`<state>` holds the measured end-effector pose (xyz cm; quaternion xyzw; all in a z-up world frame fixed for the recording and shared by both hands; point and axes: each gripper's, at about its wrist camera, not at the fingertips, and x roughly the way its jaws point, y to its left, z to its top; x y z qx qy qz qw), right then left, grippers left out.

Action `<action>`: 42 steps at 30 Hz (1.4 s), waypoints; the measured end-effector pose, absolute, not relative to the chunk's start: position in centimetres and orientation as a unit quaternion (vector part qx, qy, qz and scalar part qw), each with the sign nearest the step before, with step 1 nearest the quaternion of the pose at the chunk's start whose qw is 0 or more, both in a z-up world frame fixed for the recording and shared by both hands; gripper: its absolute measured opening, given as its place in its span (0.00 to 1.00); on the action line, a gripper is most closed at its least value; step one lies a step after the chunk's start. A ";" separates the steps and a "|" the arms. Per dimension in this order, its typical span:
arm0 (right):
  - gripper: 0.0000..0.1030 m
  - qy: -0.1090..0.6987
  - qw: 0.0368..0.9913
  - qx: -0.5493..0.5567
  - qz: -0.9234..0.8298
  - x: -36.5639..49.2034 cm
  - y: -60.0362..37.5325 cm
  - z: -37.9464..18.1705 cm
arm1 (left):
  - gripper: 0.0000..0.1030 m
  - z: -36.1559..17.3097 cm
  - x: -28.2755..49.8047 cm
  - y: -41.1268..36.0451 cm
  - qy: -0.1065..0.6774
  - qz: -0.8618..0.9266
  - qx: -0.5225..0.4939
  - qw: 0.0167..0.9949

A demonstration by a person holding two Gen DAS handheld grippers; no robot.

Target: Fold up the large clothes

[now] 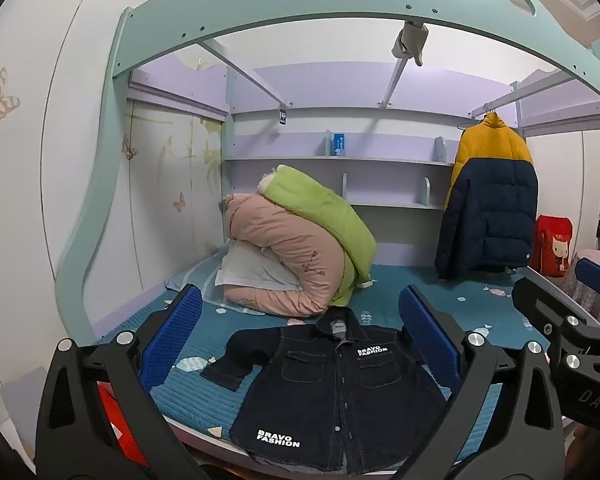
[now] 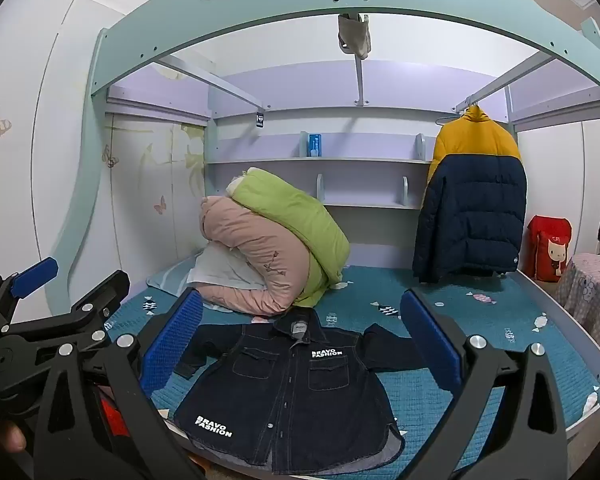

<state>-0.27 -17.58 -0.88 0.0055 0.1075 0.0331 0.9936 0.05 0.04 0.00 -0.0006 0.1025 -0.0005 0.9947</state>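
Observation:
A dark denim shirt-jacket (image 1: 336, 392) with white "BRAVO FASHION" prints lies flat, front up, on the blue bedspread (image 1: 204, 396), collar away from me; it also shows in the right wrist view (image 2: 292, 392). Both sleeves spread outward. My left gripper (image 1: 300, 340) is open and empty, held above the near edge of the bed in front of the jacket. My right gripper (image 2: 300, 340) is open and empty, at about the same height. Each gripper shows at the edge of the other's view, the right one (image 1: 568, 312) and the left one (image 2: 52, 292).
Rolled pink (image 1: 288, 264) and green (image 1: 324, 216) quilts with a pillow sit behind the jacket. A yellow and navy puffer coat (image 1: 488, 204) hangs at the right. A red bag (image 1: 554, 246) stands by the bed's right side. Shelves and the bunk frame (image 1: 340, 4) enclose the bed.

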 end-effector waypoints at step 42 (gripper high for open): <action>0.93 0.107 0.994 0.008 0.035 0.0 -17.8 -1.3 | 0.96 -0.2 0.0 -0.8 0.097 0.000 0.009 0.995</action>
